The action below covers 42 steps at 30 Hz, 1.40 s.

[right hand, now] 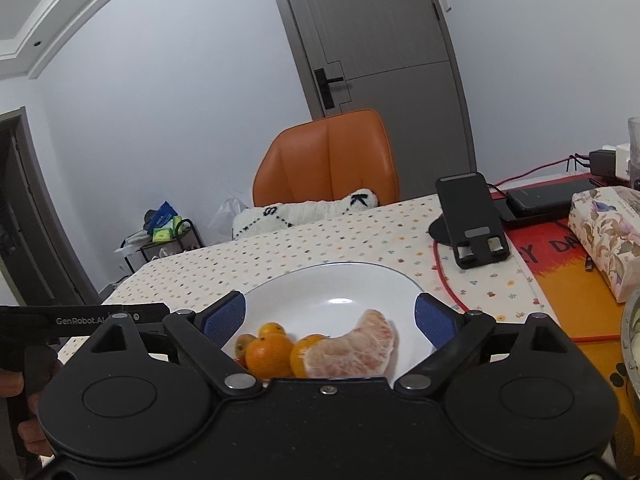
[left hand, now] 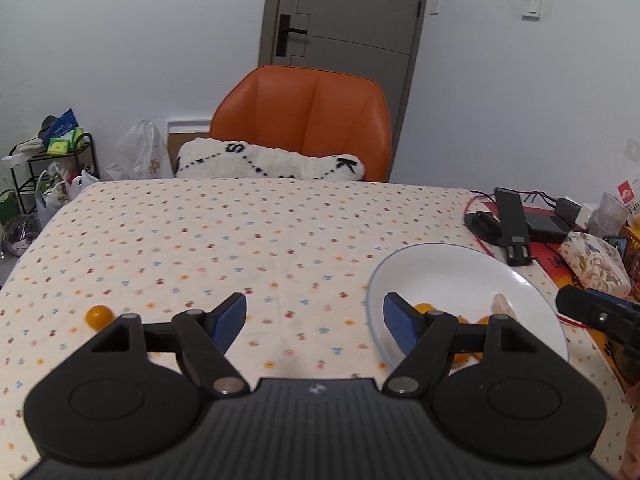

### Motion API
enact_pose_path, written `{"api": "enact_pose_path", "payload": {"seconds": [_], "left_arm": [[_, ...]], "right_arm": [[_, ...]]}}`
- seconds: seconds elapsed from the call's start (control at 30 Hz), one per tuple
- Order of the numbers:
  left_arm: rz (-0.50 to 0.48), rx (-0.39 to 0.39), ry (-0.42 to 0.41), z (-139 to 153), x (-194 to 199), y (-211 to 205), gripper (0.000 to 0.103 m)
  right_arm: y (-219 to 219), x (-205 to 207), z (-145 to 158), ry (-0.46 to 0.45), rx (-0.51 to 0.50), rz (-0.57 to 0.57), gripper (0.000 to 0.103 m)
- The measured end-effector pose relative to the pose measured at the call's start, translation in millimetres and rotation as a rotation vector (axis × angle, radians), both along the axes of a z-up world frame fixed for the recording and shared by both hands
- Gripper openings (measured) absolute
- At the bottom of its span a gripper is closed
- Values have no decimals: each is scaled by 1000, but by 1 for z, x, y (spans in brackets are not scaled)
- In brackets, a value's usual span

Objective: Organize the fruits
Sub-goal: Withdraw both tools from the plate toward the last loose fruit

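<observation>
Across the floral-clothed worktop (left hand: 200, 240) we see one small orange fruit (left hand: 98, 315) left loose, well apart from the white plate (right hand: 332, 288) where oranges (right hand: 269, 354) and a peeled pomelo segment (right hand: 352, 346) are gathered. Our left gripper (left hand: 314, 312) is spread wide and empty over bare cloth; our right gripper (right hand: 330, 318), equally wide, hangs over the plate, seemingly touching nothing.

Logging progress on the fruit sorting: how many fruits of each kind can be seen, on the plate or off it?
Small orange fruits on the plate: 4
Peeled pomelo segment on the plate: 1
Small orange fruit on the tablecloth: 1
Total: 6
</observation>
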<state>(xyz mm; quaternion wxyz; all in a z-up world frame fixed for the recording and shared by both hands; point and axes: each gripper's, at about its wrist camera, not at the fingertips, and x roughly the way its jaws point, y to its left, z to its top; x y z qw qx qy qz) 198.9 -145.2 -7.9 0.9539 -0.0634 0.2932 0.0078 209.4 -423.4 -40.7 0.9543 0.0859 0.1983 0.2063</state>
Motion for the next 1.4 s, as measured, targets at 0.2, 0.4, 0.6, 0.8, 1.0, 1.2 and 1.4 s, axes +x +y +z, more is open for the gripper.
{"api": "enact_pose_path", "payload": {"seconds": [0.2,0.4,0.6,0.8,1.0,1.2,1.4], "left_arm": [[23,-28,-12,4,-8,20,74],[35,-33,-38,12,-24,41,77],[60,-43,-53,15,-38,69,79],[87,-68,-46,12,-50,100,79],[94,-66,-36,10,-60,127,79],[72,-62,-14,4,-67,145,80],[42,-55,5,-2,-72,158,88]], "right_arm": [[17,-3,4,9,-20,12,94],[42,-13,8,14,-45,34,95],[70,-22,11,17,-64,67,95],[99,-29,11,22,-95,94,95],[126,-36,10,28,-114,106,95],[148,-40,6,40,-120,108,95],[164,-44,1,60,-122,109,95]]}}
